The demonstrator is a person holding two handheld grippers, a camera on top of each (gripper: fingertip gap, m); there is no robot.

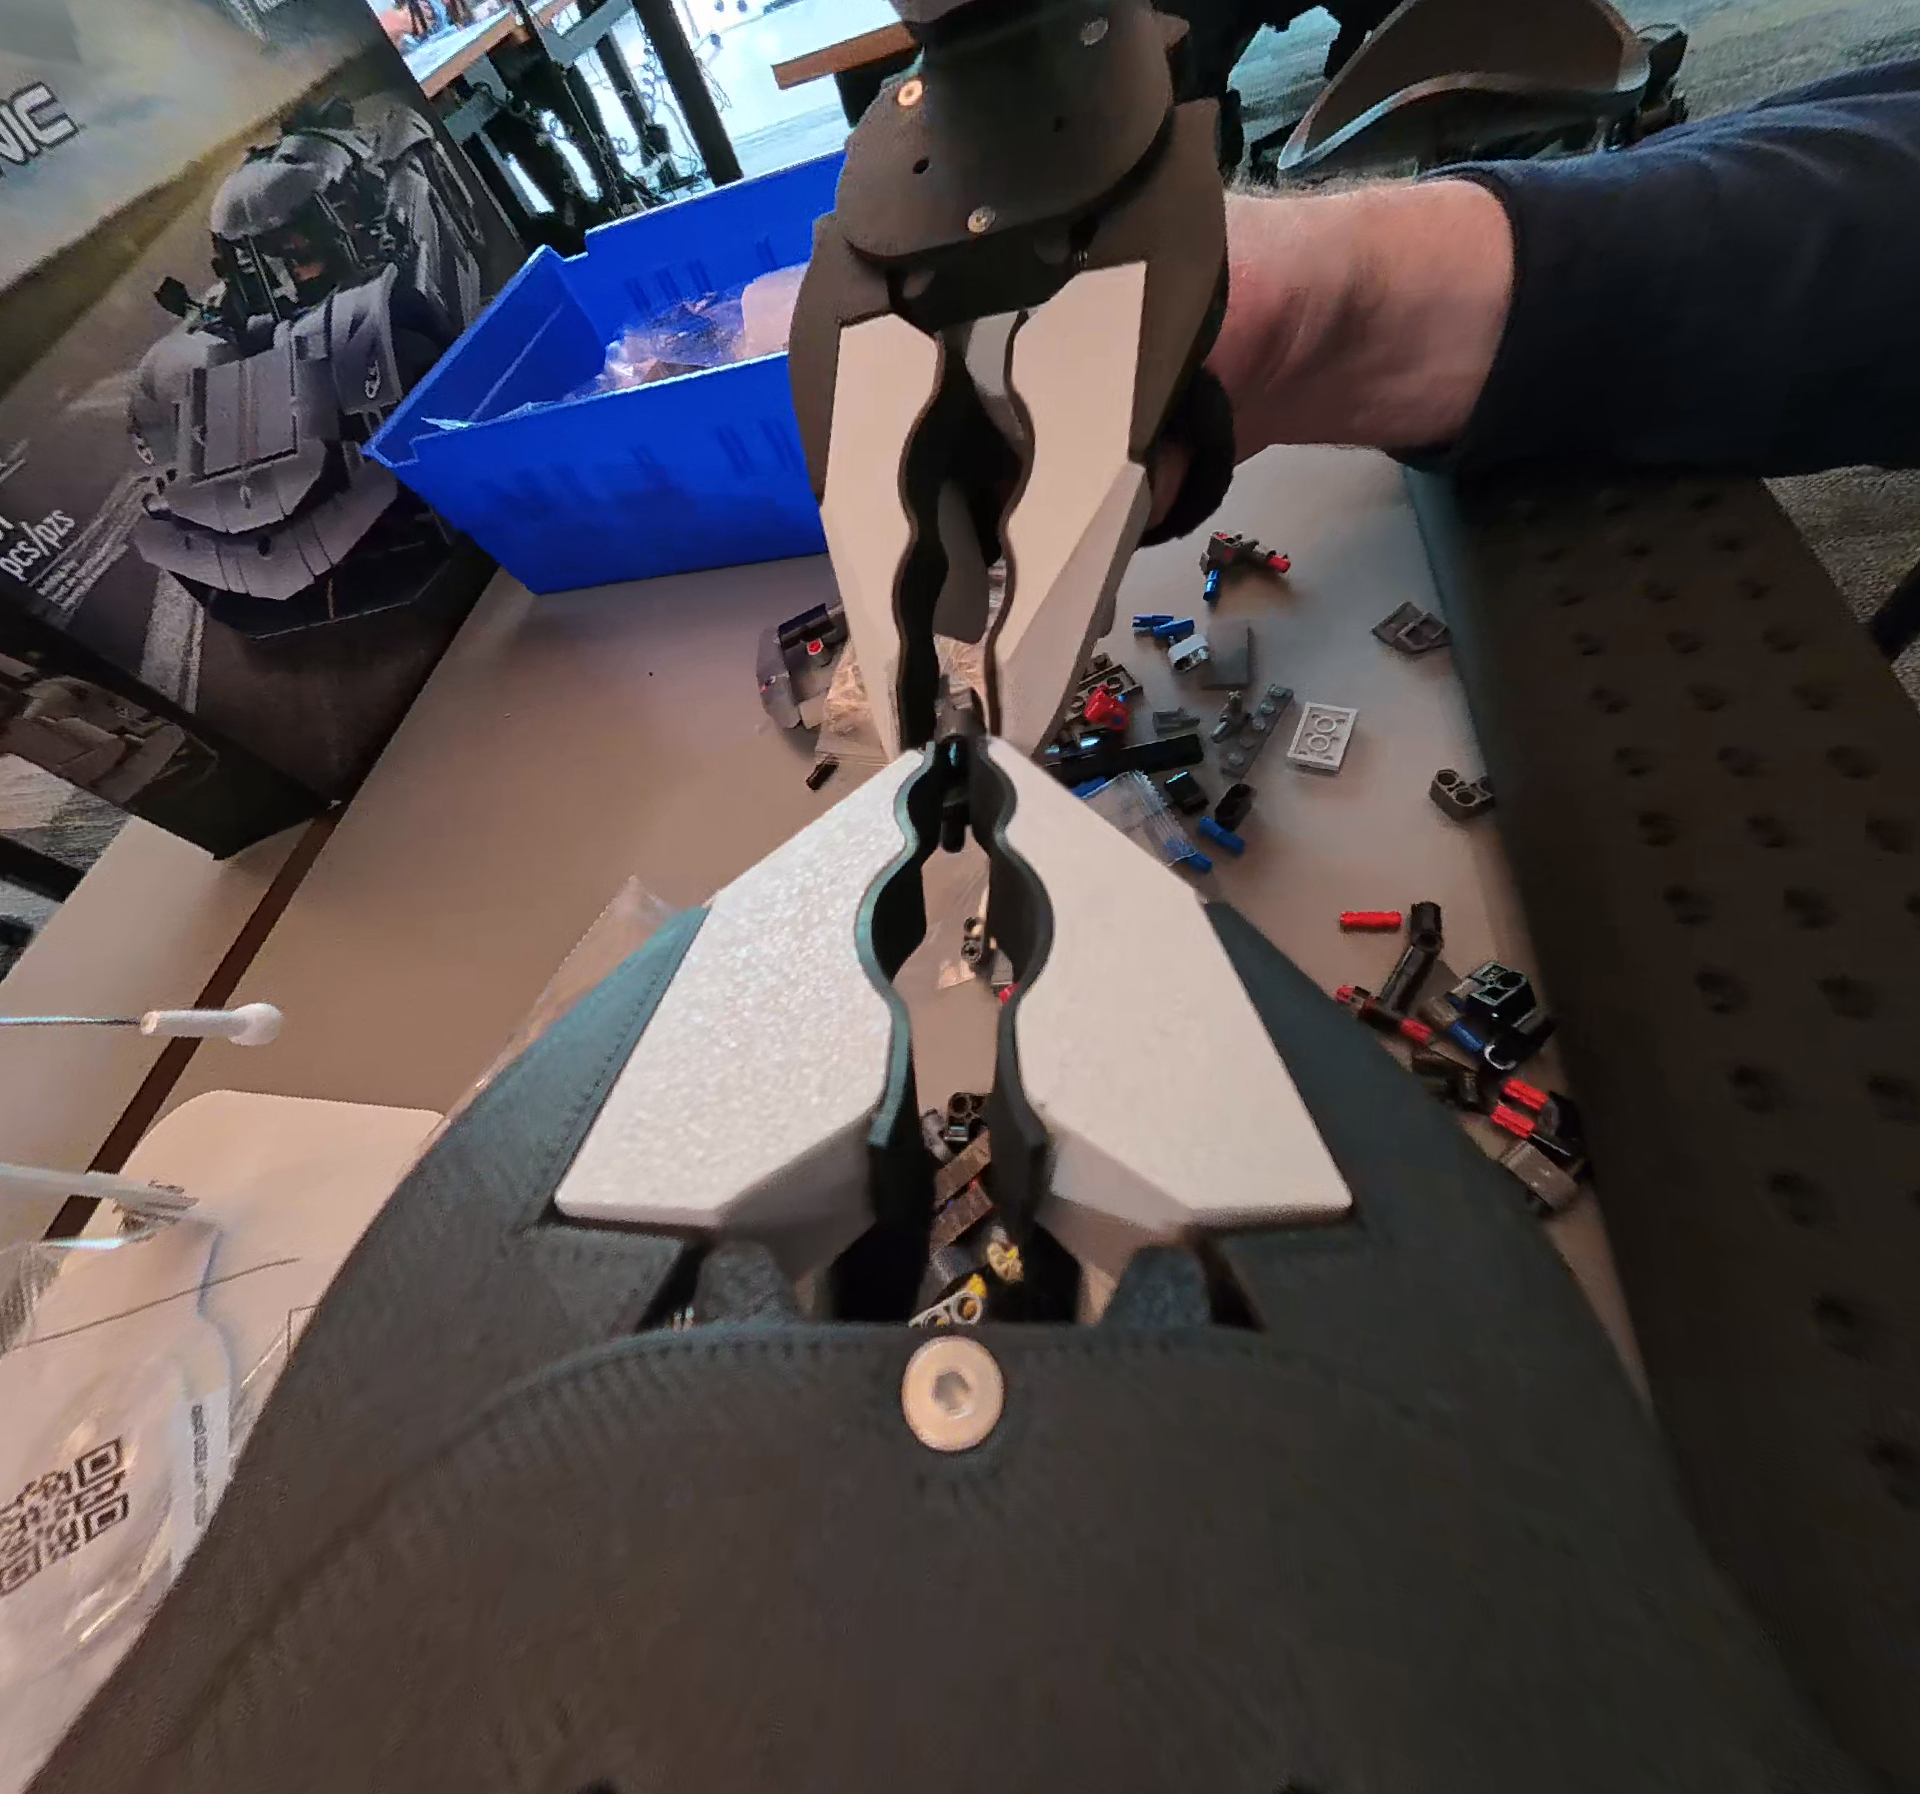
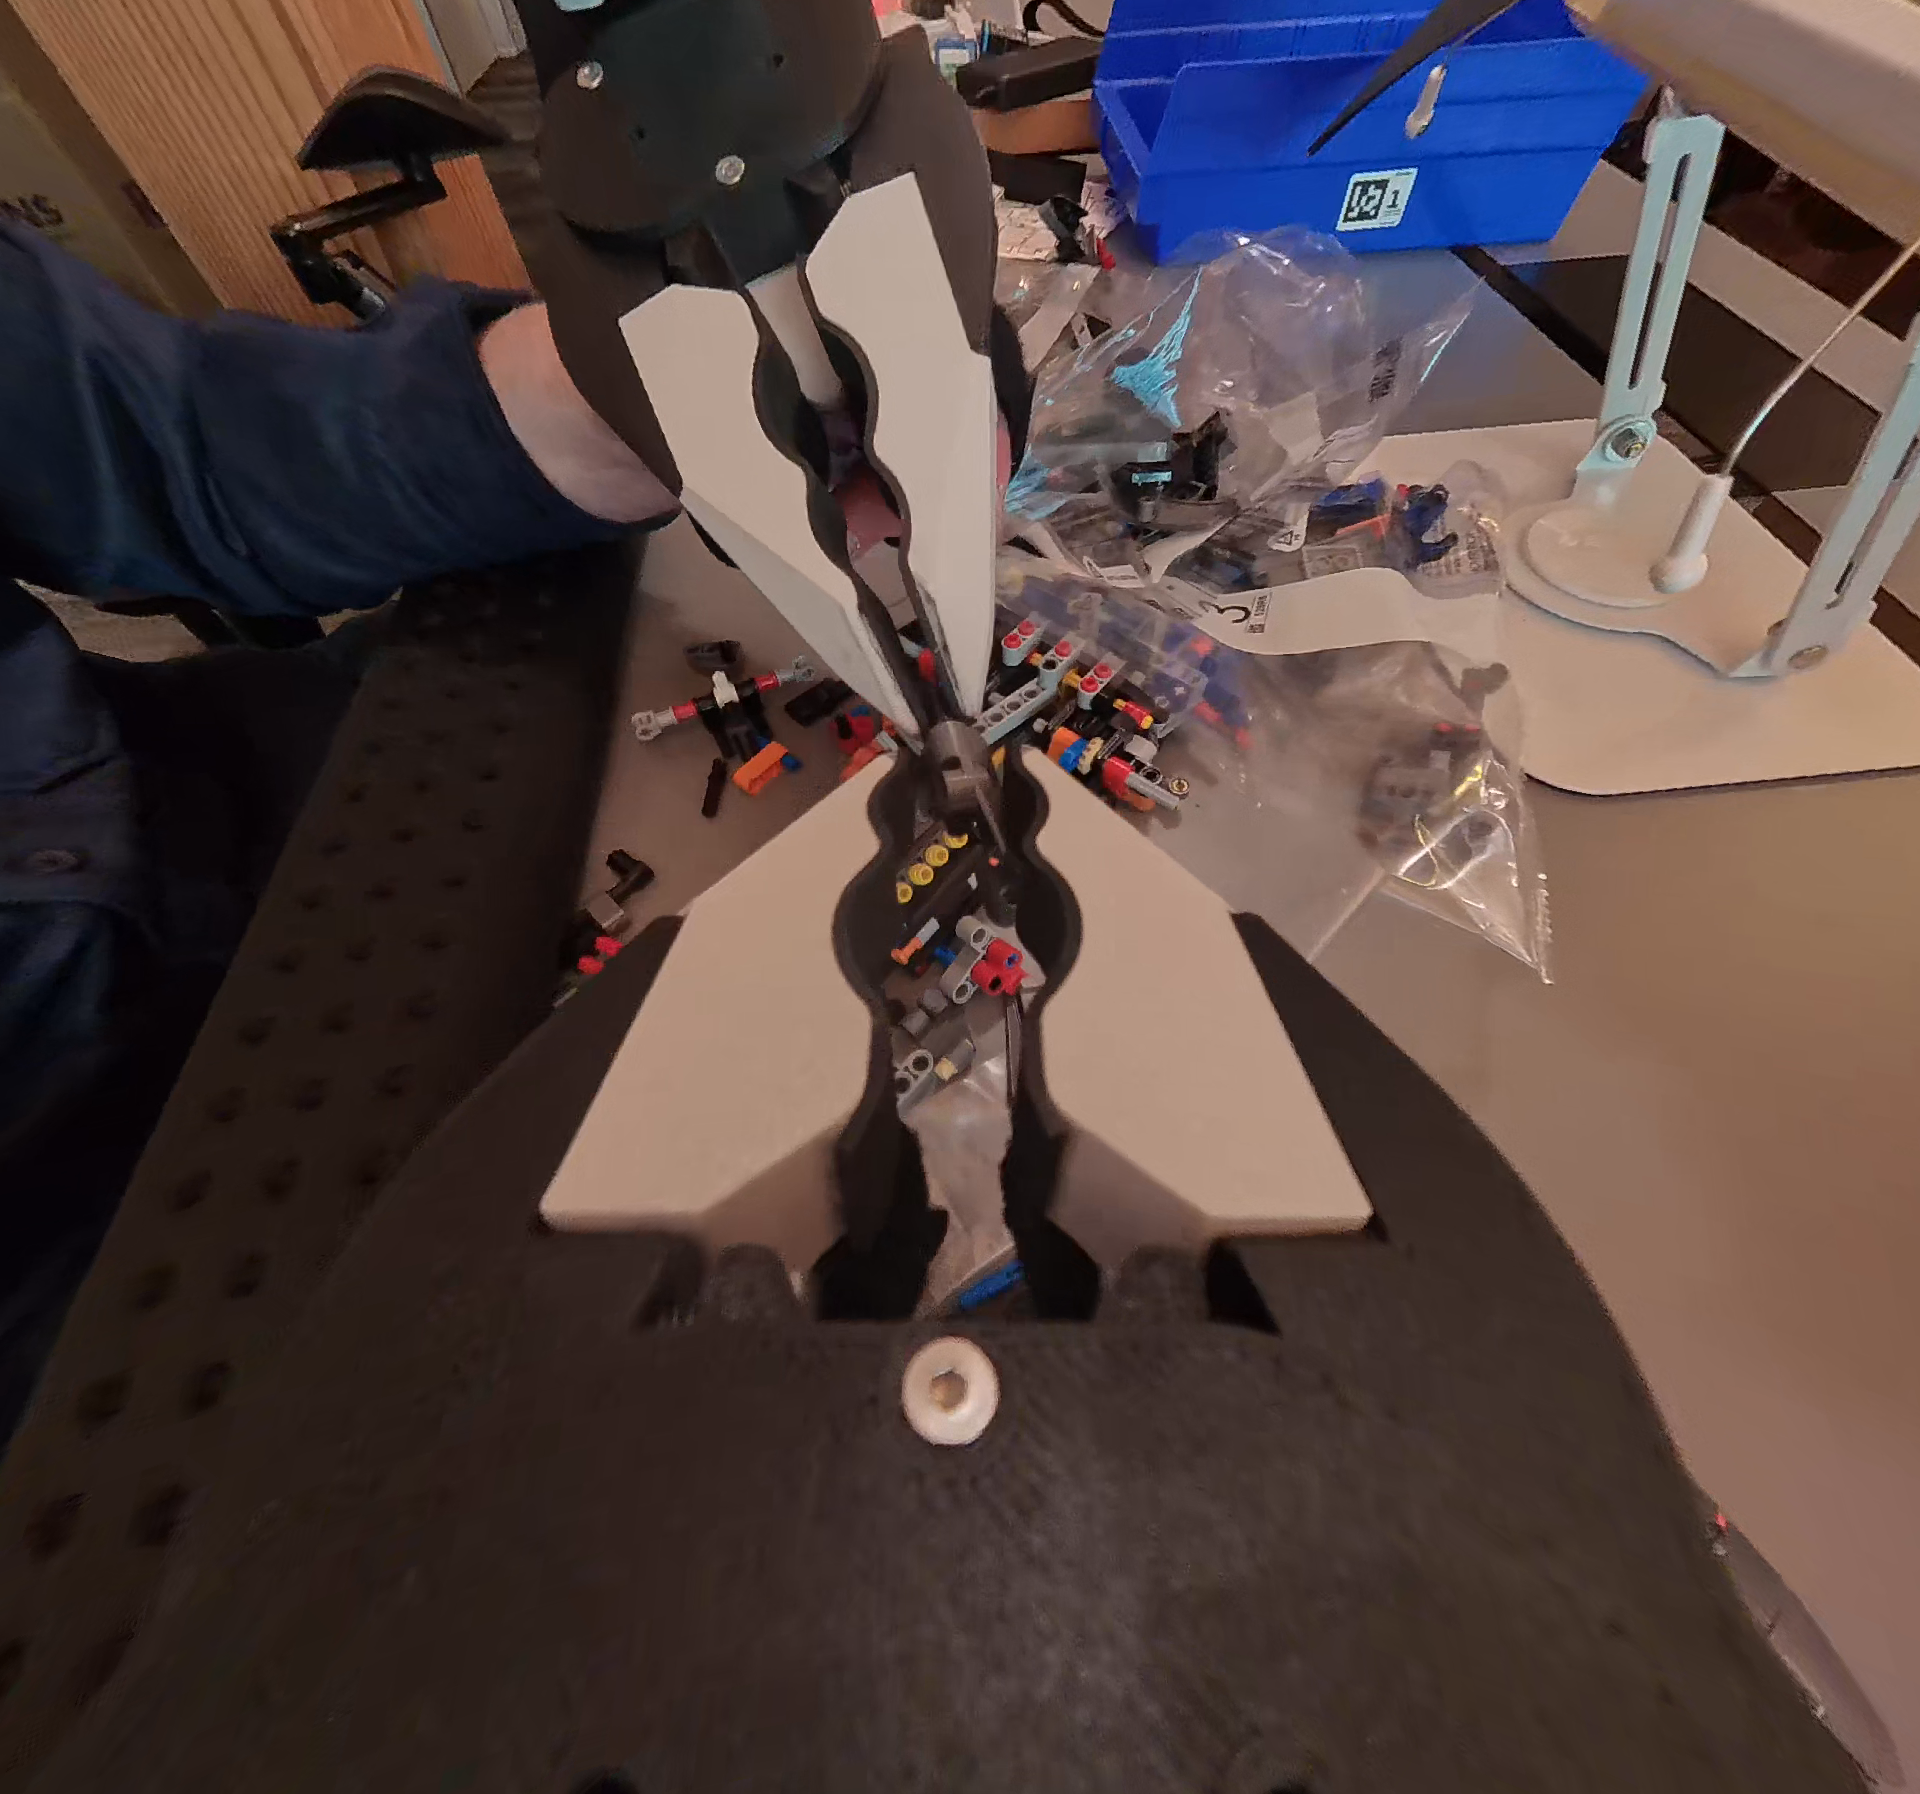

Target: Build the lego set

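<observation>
Small grey connector [image 2: 958, 757] pinched tip to tip between both tools, held above the counter [image 1: 582, 768]. Right gripper [image 2: 961, 776] jaws narrow, clamped on the grey piece. Left gripper [image 1: 954, 788] jaws narrow, clamped on a thin black pin [image 1: 952, 794] meeting it from 12 o'clock in the right wrist view.

Risk, as I judge it: slight misalignment or twist could pop the pin loose into the loose parts [image 1: 1455, 1006] at 3 o'clock.

Hard glossy plastic pieces; matte white jaw faces, scalloped black edges. Crinkled clear bags [image 2: 1278, 373] at 1 o'clock; ribbed blue bin [image 1: 623, 435] behind.
</observation>
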